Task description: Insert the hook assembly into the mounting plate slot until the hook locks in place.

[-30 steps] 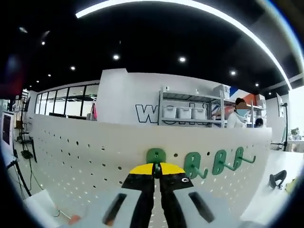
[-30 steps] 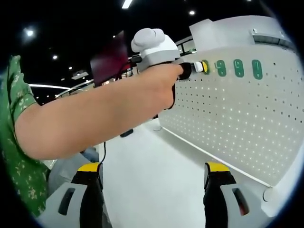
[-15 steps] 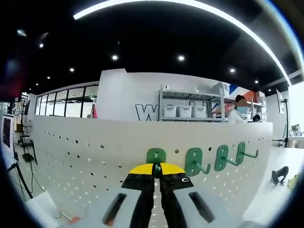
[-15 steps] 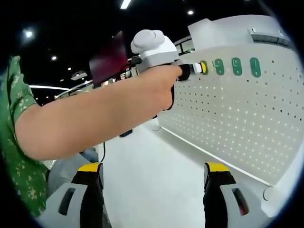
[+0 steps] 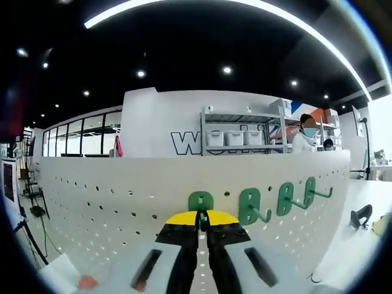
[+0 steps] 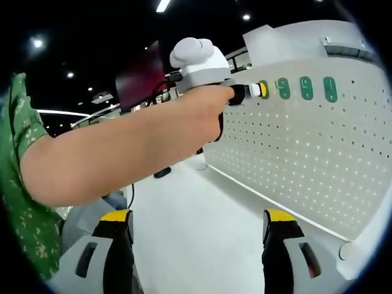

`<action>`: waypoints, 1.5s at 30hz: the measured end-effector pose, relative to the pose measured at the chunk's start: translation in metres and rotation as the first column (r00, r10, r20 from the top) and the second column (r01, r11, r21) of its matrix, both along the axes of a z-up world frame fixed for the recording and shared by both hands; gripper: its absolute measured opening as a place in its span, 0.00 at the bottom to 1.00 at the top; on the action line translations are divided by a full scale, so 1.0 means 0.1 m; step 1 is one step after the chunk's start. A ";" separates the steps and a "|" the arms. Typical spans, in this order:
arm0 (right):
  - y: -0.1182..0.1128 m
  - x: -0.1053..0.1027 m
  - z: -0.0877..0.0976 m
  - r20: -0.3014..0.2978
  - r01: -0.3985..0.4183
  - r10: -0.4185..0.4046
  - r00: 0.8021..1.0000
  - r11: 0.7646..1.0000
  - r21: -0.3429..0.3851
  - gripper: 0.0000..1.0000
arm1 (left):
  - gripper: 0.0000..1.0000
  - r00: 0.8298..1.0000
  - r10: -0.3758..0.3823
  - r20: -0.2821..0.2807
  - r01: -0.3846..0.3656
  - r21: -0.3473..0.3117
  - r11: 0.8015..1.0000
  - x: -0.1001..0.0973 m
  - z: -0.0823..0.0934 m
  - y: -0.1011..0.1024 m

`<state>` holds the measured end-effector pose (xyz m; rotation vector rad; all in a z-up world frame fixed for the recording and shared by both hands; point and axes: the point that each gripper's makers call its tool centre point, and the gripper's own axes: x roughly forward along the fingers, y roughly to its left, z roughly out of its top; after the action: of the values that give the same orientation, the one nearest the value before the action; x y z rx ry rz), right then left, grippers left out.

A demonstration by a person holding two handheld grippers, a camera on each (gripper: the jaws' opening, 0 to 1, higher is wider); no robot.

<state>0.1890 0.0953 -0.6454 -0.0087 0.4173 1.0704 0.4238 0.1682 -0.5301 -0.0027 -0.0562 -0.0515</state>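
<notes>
**Green hooks on a white dotted board**

The pegboard is white, patterned with rows of small dark holes. The hooks on it are green. The left tool has black jaws tipped yellow; the right tool the same. The person's sleeve is green with a pale floral print.

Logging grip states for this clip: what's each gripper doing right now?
Left gripper: shut on the green hook at the pegboard.
Right gripper: open, holding nothing.
</notes>
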 end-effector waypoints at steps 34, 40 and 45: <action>0.01 -0.08 0.05 0.012 0.005 -0.005 1.000 1.000 -0.010 0.89 | 0.29 0.997 -0.080 0.014 0.080 0.010 0.997 -0.10 0.03 -0.15; 0.02 -0.11 0.05 0.012 0.010 -0.010 1.000 1.000 -0.014 0.89 | 0.31 0.993 -0.114 -0.007 0.114 0.019 0.993 -0.17 -0.01 -0.18; 0.03 -0.14 0.07 0.016 0.015 -0.015 1.000 1.000 -0.016 0.89 | 0.36 0.992 -0.129 -0.015 0.129 0.008 0.992 -0.19 -0.03 -0.18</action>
<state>0.1755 0.0986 -0.6384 -0.0287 0.4114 1.0515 0.4050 0.1497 -0.5335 0.0026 -0.0412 -0.1811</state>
